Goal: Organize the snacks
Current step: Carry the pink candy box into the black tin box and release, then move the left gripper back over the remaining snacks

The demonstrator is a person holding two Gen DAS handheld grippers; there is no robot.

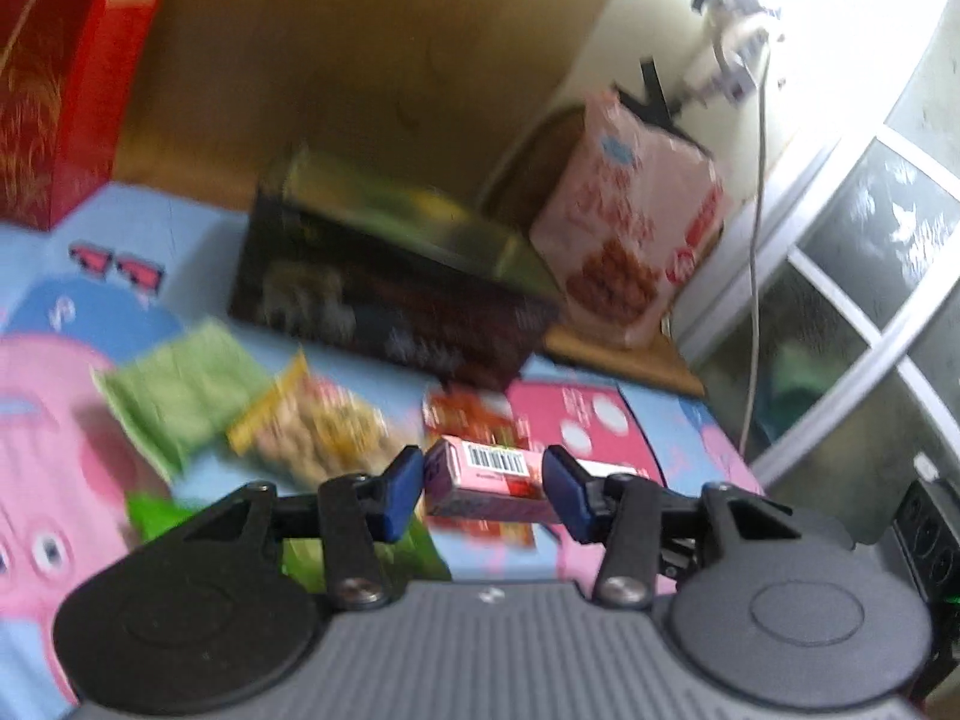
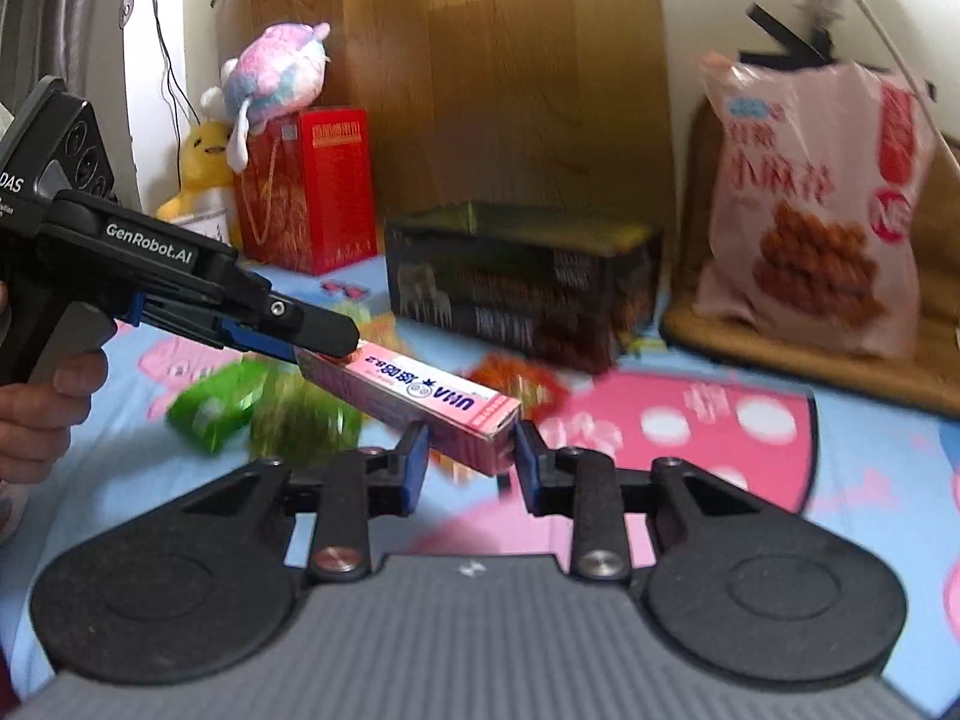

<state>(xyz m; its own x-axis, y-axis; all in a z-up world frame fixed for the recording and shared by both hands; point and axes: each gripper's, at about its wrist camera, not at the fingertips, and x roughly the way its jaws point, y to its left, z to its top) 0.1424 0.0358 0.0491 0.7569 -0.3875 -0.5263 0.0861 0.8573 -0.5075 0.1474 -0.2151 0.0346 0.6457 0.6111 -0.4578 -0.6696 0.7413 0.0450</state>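
Right wrist view: the right hand-held gripper (image 2: 470, 461) clamps the near end of a long pink box (image 2: 420, 402), held in the air above a cartoon-printed blue and pink sheet (image 2: 870, 450). The box shows upside-down lettering that reads "UHA" beside characters too small to read. Its far end is clamped by the left hand-held gripper (image 2: 327, 339), whose body reads "GenRobot.AI"; a cut-off casing at the frame's left edge shows only "DAS". A person's hand (image 2: 42, 414) is partly cut off at the left edge. Below the box, green packets (image 2: 210, 408) and a red-orange packet (image 2: 516, 381) are smeared by blur. Farther back stand a dark box (image 2: 522, 282) with illegible print, a red carton (image 2: 312, 192) with unreadable gold writing, a plush toy (image 2: 276, 72), and a large pink snack bag (image 2: 822, 204) bearing large characters.

Left wrist view: the left hand-held gripper (image 1: 483, 483) presses both blue pads on the pink box (image 1: 480, 480), barcode facing up; the surroundings are blurred.
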